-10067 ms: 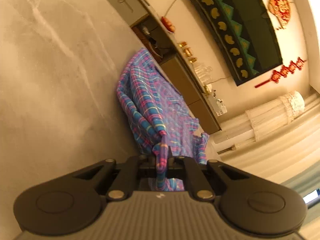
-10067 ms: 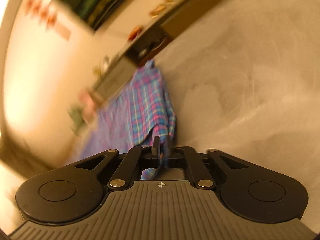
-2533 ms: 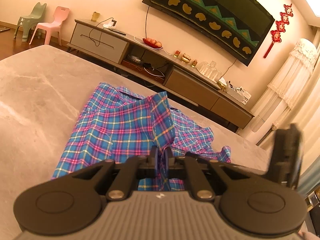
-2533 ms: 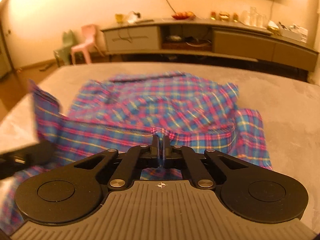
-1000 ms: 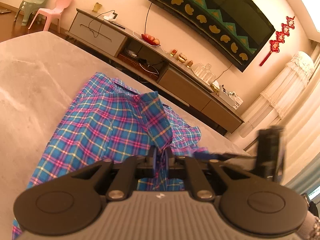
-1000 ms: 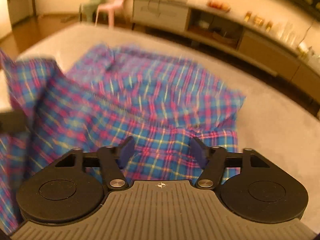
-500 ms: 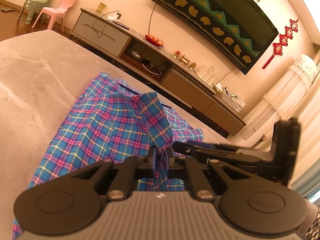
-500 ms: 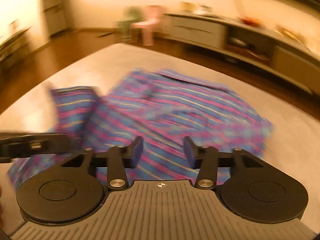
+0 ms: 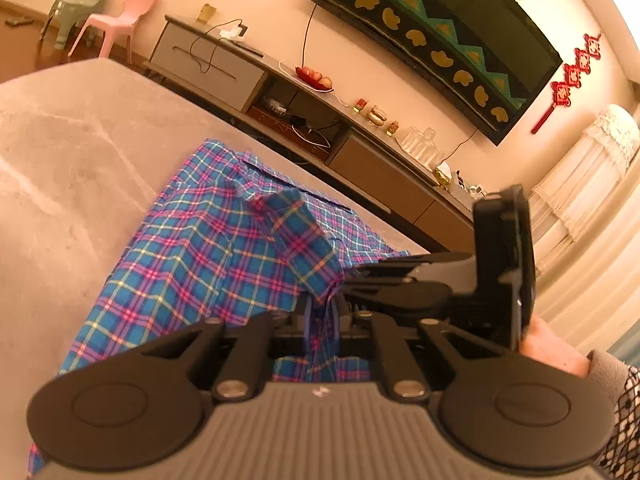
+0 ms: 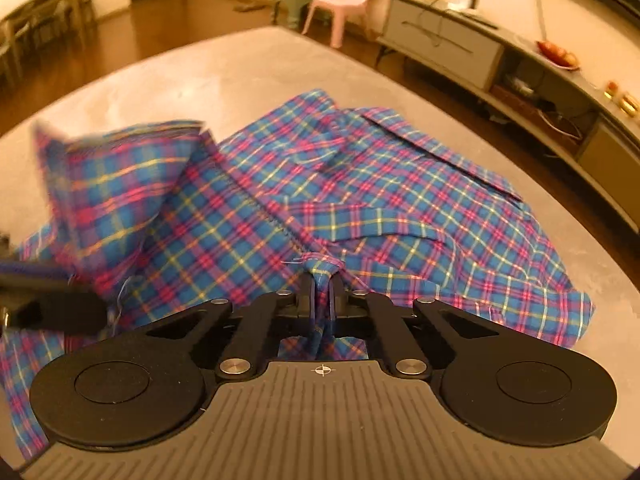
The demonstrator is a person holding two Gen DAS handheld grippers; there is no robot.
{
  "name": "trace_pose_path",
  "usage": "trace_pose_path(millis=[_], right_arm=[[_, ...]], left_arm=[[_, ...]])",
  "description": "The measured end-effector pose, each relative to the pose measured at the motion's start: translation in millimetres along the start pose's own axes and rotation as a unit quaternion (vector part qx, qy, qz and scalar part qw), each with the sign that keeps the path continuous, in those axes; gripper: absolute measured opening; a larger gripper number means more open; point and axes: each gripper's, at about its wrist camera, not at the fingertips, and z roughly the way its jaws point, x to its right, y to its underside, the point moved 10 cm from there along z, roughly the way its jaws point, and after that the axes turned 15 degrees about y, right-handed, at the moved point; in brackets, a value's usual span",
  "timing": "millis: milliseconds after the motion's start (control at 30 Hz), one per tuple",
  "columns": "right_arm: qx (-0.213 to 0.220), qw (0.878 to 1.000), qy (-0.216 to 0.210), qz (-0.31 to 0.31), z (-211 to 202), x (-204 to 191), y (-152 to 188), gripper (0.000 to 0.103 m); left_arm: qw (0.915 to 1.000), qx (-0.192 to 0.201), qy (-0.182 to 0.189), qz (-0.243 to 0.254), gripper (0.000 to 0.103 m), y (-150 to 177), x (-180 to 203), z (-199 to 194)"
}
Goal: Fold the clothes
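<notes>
Both grippers, left gripper point(image 9: 321, 312) and right gripper point(image 10: 320, 288), pinch the plaid shirt point(image 10: 360, 200) (lying rumpled).

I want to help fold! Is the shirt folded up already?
Not yet. The shirt lies rumpled on the table, one flap lifted.

Left gripper point(image 9: 321, 312) pinched closed on shirt point(image 9: 208, 248) fabric. Right gripper point(image 10: 320, 292) likewise clamped on cloth, just beside left.

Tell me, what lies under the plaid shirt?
The plaid shirt lies on a grey marbled table, visible all around it. Anything beneath the cloth is covered and cannot be seen.
</notes>
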Motion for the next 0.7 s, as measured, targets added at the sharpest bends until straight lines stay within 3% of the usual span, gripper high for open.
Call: trace_pose_path(millis=[100,133,167,233,367,467,567,667,700], right_arm=[[0.016,0.998,-0.027,0.056,-7,2,-2,0.0],[0.018,0.997,-0.039,0.069,-8,3,-1,0.005],[0.021,0.995,-0.05,0.081,-10,3,0,0.023],[0.027,0.993,-0.045,0.103,-16,15,2,0.044],[0.044,0.984,0.008,0.173,-40,64,8,0.045],[0.037,0.982,0.076,0.17,-51,94,33,0.049],[0.016,0.98,0.083,0.179,-52,106,64,0.049],[-0.015,0.983,0.139,0.117,-40,105,91,0.034],[-0.027,0.978,0.18,0.099,-36,112,99,0.036]], left_arm=[[0.9999,-0.001,-0.002,0.014,0.009,1,5,1],[0.9999,-0.003,-0.001,0.016,0.009,2,7,2],[0.9998,-0.005,-0.001,0.019,0.009,3,8,3],[0.9995,-0.012,0.002,0.028,0.01,5,11,5],[0.9985,-0.026,0.008,0.047,0.012,10,19,10],[0.9978,-0.034,0.01,0.056,0.012,14,22,13],[0.9971,-0.041,0.008,0.063,0.015,19,23,17],[0.9958,-0.054,0.001,0.074,0.015,26,22,24],[0.9953,-0.057,-0.003,0.079,0.015,28,22,25]])
